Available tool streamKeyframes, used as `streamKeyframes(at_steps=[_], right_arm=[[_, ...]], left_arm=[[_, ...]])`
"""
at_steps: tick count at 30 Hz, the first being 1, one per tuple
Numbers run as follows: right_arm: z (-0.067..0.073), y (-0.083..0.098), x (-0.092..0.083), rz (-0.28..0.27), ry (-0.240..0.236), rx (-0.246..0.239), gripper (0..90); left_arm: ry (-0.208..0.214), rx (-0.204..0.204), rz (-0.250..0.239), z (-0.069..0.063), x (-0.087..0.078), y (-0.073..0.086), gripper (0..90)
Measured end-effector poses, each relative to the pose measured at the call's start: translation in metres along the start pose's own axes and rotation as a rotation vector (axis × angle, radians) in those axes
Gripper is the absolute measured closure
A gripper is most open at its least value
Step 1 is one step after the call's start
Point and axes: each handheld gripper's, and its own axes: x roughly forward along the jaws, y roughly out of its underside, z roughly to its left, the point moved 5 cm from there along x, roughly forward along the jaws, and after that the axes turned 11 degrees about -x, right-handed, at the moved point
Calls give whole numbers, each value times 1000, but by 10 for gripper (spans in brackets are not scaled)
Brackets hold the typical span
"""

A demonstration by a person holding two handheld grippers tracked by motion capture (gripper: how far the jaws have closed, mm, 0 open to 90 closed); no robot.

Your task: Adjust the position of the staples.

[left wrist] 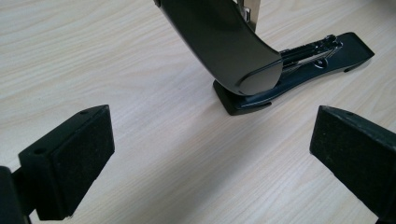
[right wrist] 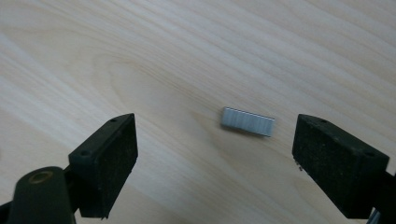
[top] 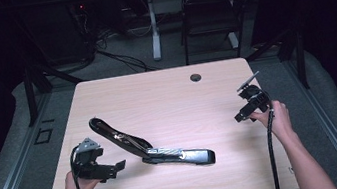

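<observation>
A black stapler [top: 149, 148] lies swung wide open on the wooden table [top: 166, 90], its lid arm reaching up-left and its base toward the front right. My left gripper [top: 115, 170] is open at the front left, aimed at the stapler. In the left gripper view the curved lid [left wrist: 224, 42] and the base [left wrist: 303, 65] lie just beyond the open jaws [left wrist: 210, 158]. My right gripper [top: 243, 116] is open near the table's right edge. A short silver strip of staples [right wrist: 247, 121] lies flat on the wood, just beyond the right gripper's [right wrist: 215, 163] spread jaws.
A round cable grommet [top: 196, 77] sits near the table's far edge. Beyond the table stand a black chair [top: 210, 12] and a white desk leg [top: 154, 36], with cables on the floor. Dark frame posts flank both sides of the table.
</observation>
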Motion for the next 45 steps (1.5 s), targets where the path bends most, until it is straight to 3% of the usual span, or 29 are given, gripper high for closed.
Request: streamKeyframes(at_steps=[5, 12, 18, 23, 32, 37, 41, 45], right_arm=[[-10, 1, 8, 27, -3, 19, 164], [-18, 5, 14, 45, 4, 53, 280], [-16, 4, 19, 55, -3, 48, 322], [-14, 2, 24, 34, 16, 71, 408], [-16, 3, 27, 52, 54, 93, 447], [-17, 5, 30, 62, 45, 89, 468], [-18, 5, 31, 65, 47, 84, 567], [-16, 5, 31, 52, 48, 87, 570]], left_arm=[[-6, -1, 7, -1, 2, 0, 1], [-16, 25, 13, -4, 2, 1, 1], [-16, 21, 11, -3, 1, 1, 1], [-15, 26, 14, -4, 2, 1, 1], [-16, 26, 15, -4, 1, 1, 1], [-14, 27, 17, -4, 2, 2, 1], [-16, 26, 18, -4, 2, 2, 1], [-17, 27, 19, -4, 2, 2, 1]])
